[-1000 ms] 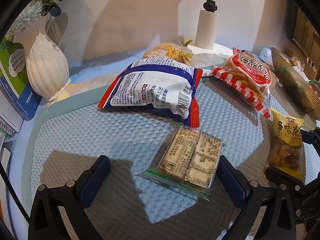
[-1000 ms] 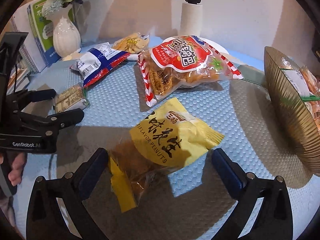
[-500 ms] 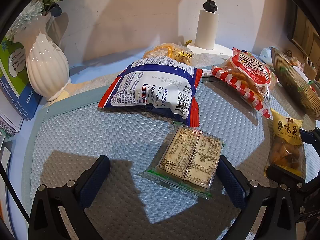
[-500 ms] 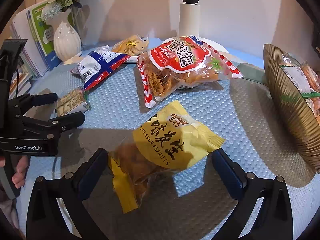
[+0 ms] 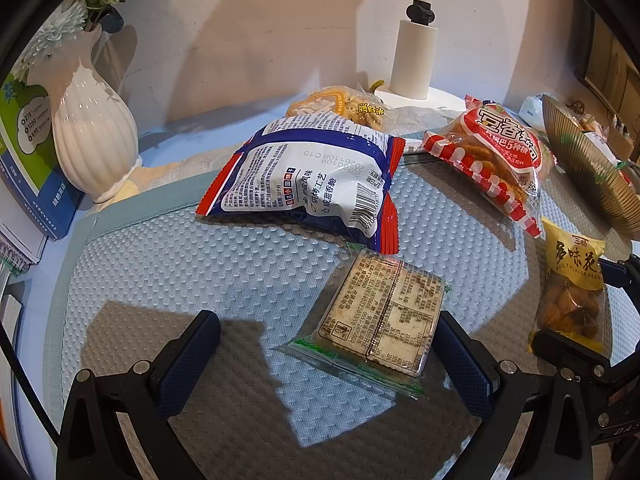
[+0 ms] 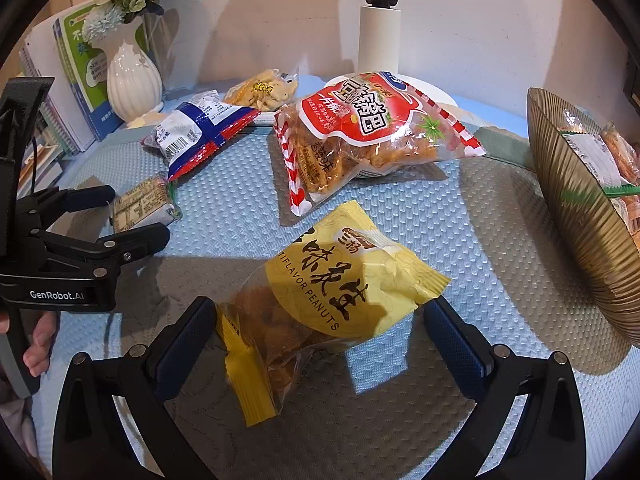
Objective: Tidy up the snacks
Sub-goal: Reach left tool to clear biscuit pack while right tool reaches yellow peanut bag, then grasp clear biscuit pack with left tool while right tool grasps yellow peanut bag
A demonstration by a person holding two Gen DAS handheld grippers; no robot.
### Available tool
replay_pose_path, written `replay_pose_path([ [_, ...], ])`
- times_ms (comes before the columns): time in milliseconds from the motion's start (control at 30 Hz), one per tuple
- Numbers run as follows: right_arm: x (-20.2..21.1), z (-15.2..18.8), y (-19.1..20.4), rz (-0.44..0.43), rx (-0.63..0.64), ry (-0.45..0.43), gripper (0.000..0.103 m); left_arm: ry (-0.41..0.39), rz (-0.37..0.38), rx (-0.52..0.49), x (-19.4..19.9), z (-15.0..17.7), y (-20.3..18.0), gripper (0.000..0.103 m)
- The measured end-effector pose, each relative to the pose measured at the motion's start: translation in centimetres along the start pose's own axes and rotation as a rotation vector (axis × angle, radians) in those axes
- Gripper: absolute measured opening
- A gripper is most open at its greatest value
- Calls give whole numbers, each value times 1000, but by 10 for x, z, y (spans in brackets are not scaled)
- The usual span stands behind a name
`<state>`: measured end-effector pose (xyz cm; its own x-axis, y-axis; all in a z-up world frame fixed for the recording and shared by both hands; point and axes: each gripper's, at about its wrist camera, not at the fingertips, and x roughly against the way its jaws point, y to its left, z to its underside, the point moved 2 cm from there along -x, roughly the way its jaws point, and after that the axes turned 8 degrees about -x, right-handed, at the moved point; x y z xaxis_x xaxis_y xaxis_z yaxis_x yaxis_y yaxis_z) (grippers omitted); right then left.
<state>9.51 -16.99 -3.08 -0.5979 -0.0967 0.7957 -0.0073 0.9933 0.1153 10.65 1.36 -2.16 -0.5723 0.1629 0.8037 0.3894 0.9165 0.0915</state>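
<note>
My left gripper [image 5: 328, 344] is open just above the blue mat, with a small clear cracker packet [image 5: 384, 316] lying by its right finger. My right gripper [image 6: 320, 328] is open around a yellow peanut bag [image 6: 336, 300] that lies on the mat between its fingers. A blue-and-white snack bag [image 5: 316, 180], a red-and-white striped snack bag [image 6: 368, 136] and a small yellow snack pack [image 5: 340, 106] lie further back. The left gripper [image 6: 128, 216] also shows in the right wrist view, straddling the cracker packet [image 6: 140, 206].
A gold ribbed bowl [image 6: 580, 220] holding packets stands at the right. A white vase [image 5: 92, 140] with flowers and books [image 5: 24, 152] stand at the back left. A white lamp post [image 5: 414, 60] stands at the back by the wall.
The right gripper has moved slightly forward over the yellow peanut bag. The left gripper has hardly moved.
</note>
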Motion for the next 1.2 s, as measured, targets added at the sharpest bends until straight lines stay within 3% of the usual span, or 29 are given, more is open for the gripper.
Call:
replay_pose_path([
  [733, -3, -1, 5, 7, 13, -2, 103, -6, -11, -7, 1, -1, -2, 103],
  [800, -1, -1, 6, -17, 13, -11, 103, -17, -3, -18, 4, 1, -4, 95],
  [833, 1, -1, 6, -30, 14, -17, 97, -24, 3, -26, 5, 1, -5, 91],
  [900, 7, 0, 7, -71, 13, -45, 80, -60, 38, -59, 12, 1, -12, 55],
  [933, 10, 0, 7, -104, 7, -59, 71, -72, 38, -73, 14, 1, -15, 51],
  [967, 13, 0, 6, -140, -1, -66, 70, -76, 46, -88, 15, 1, -18, 45],
  [1000, 13, 1, 5, -187, -10, -62, 67, -79, 52, -98, 15, 0, -20, 45],
  [1200, 17, 1, 4, -276, -42, -66, 63, -90, 98, -53, 16, 1, -14, 44],
])
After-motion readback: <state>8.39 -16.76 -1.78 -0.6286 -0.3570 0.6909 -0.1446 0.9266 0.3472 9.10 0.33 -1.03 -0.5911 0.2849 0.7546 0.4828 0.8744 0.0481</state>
